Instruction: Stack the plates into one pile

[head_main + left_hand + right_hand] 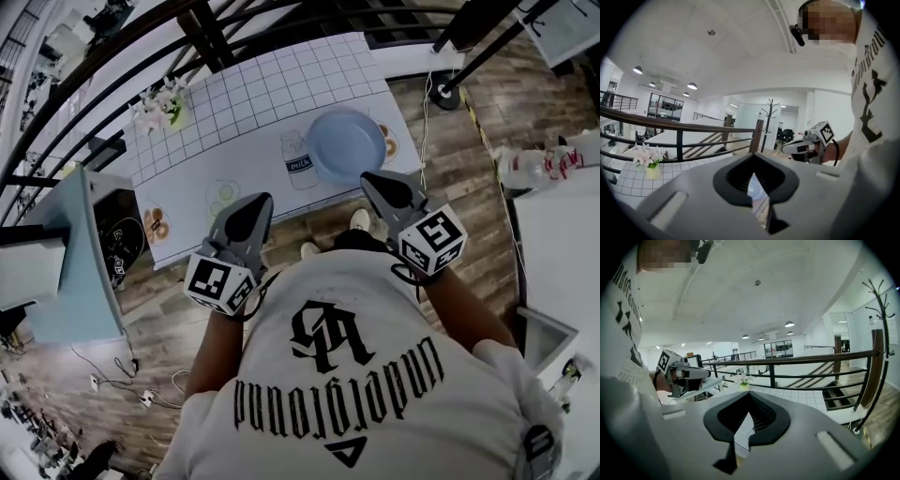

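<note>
Shirt (356, 375) nearest; we hold left gripper (255, 204) and right gripper (377, 180) closed, empty — plate (347, 145) lies ahead, nearer the right.

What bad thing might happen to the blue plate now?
The blue plate sits close to the near edge of the table, just ahead of the right claw; a bump might knock it onto the wooden floor. A cable trails on the floor beside the table, so a foot might catch it.
</note>
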Demonstrator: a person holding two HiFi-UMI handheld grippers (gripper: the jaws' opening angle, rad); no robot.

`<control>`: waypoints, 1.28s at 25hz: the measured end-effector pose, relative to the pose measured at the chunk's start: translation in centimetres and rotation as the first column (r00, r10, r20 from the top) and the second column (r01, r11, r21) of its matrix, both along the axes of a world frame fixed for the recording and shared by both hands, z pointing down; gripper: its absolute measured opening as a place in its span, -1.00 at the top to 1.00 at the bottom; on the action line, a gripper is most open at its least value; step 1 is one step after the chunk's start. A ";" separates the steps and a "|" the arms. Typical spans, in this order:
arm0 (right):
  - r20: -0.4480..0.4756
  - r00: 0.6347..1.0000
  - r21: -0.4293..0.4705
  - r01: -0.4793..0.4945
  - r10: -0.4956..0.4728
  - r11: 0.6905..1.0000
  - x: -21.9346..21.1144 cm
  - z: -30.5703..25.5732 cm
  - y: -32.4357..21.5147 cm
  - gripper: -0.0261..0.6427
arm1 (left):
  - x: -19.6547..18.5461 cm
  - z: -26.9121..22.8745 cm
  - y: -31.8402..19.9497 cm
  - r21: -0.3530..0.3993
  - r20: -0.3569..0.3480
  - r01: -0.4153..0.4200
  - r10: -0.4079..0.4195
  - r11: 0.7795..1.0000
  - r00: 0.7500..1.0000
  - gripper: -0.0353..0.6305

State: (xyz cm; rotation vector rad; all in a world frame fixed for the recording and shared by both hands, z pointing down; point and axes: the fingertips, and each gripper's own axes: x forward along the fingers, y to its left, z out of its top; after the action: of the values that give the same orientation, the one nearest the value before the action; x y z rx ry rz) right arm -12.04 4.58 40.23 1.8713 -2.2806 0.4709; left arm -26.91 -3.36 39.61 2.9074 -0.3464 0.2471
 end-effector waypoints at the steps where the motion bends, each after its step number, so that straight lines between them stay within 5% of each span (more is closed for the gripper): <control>1: 0.000 1.000 0.002 -0.002 0.002 1.000 -0.3 -0.1 0.3 0.91 | -0.3 -0.1 0.1 0.004 -0.002 0.001 -0.001 1.000 1.000 0.75; 32: -0.010 1.000 0.050 0.000 0.001 0.999 -3.6 -1.6 4.4 0.91 | -2.6 -1.2 4.1 0.008 -0.028 -0.002 0.002 1.000 1.000 0.75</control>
State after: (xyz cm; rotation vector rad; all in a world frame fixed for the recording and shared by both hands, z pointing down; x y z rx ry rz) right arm -15.62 8.96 38.65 1.8930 -2.3062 0.4082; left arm -29.48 0.78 38.45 2.9163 -0.3403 0.2055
